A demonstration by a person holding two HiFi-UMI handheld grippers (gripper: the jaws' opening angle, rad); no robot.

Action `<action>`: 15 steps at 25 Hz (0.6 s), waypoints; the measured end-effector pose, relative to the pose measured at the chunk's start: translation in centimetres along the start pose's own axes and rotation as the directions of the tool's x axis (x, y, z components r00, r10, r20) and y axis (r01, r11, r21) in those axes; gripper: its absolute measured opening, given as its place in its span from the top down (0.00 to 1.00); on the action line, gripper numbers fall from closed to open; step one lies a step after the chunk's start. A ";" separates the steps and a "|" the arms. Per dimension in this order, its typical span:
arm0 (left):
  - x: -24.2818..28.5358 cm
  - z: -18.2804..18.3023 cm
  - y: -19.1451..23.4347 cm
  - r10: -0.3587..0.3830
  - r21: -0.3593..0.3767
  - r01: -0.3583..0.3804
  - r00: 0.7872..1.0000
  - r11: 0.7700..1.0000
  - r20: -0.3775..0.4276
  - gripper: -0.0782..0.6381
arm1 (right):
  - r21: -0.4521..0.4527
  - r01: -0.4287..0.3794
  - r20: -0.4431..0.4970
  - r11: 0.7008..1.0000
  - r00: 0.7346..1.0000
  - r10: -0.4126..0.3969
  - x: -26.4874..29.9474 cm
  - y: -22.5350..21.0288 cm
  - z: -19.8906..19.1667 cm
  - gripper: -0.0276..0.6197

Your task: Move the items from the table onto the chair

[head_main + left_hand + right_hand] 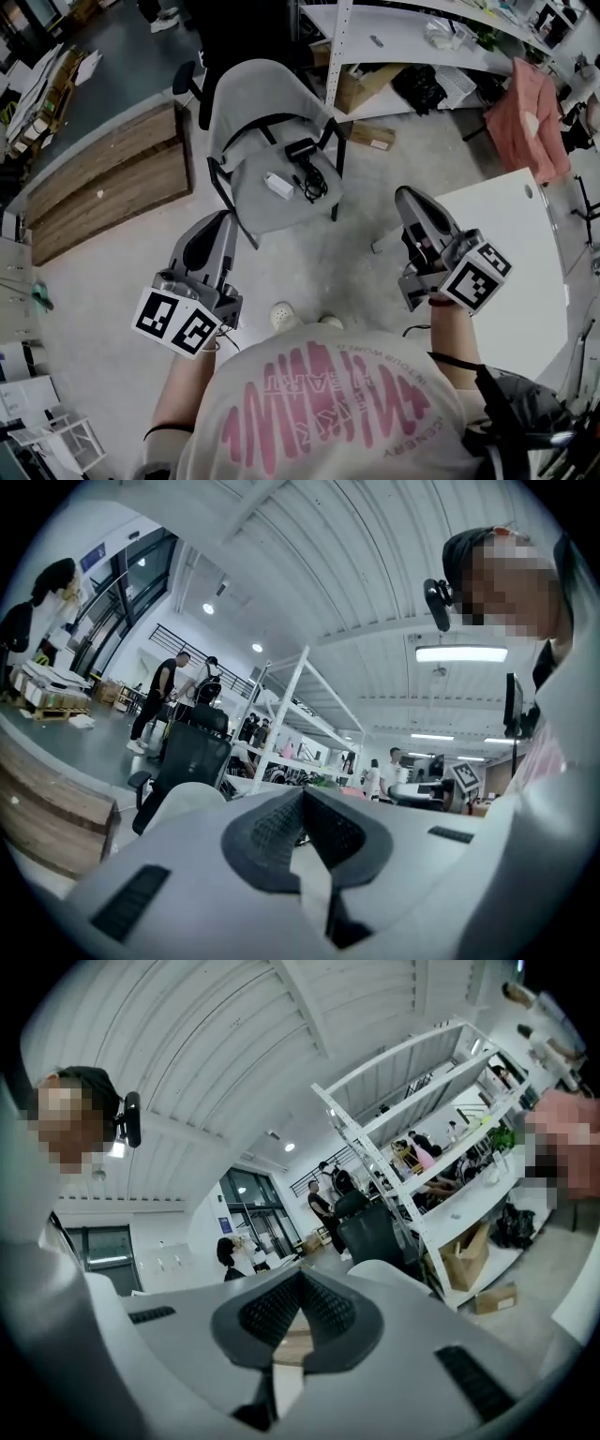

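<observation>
White charger block (278, 185): middle of the seat of the grey chair (262, 98).
Black adapter with coiled cable (309, 173): just beside the block, toward the seat's right edge.
Left gripper (223, 221): jaws closed together, nothing between them.
Right gripper (406, 194): jaws likewise closed and empty, near the left edge of the white table (511, 272).

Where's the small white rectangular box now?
In the head view, the small white rectangular box lies on the grey chair, just left of a black tangled cable.
</observation>
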State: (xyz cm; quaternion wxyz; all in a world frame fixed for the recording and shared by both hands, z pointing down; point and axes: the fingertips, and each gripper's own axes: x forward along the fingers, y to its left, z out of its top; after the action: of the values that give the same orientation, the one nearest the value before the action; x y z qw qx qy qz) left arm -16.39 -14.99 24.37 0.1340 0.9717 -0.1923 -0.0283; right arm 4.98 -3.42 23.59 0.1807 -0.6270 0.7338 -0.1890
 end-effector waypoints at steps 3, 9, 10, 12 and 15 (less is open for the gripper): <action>-0.5 0.2 -1.0 0.009 0.007 -0.009 1.000 1.000 0.015 0.88 | -0.008 -0.026 0.000 1.000 1.000 0.026 -0.2 0.2 0.2 0.94; -1.1 0.4 -1.8 0.042 0.018 -0.042 0.999 0.999 0.026 0.88 | -0.071 -0.031 -0.029 0.997 0.999 0.029 -0.1 -0.1 0.1 0.94; -1.1 0.5 -1.7 0.047 0.016 -0.047 0.999 0.999 0.028 0.88 | -0.073 -0.035 -0.028 0.997 0.999 0.033 -0.1 -0.1 0.2 0.94; -1.2 0.5 -1.7 0.055 0.012 -0.055 0.998 0.998 0.031 0.88 | -0.084 -0.037 -0.028 0.996 0.999 0.035 -0.1 -0.1 0.3 0.94; -1.3 0.4 -1.5 0.062 0.012 -0.062 0.998 0.998 0.034 0.88 | -0.100 -0.039 -0.024 0.994 0.999 0.037 0.0 -0.1 0.5 0.94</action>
State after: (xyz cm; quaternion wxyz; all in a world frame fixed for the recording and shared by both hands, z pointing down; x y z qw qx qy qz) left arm -17.10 -13.23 23.62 0.1254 0.9655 -0.2249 -0.0391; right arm 5.33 -3.50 23.28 0.1445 -0.6191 0.7561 -0.1555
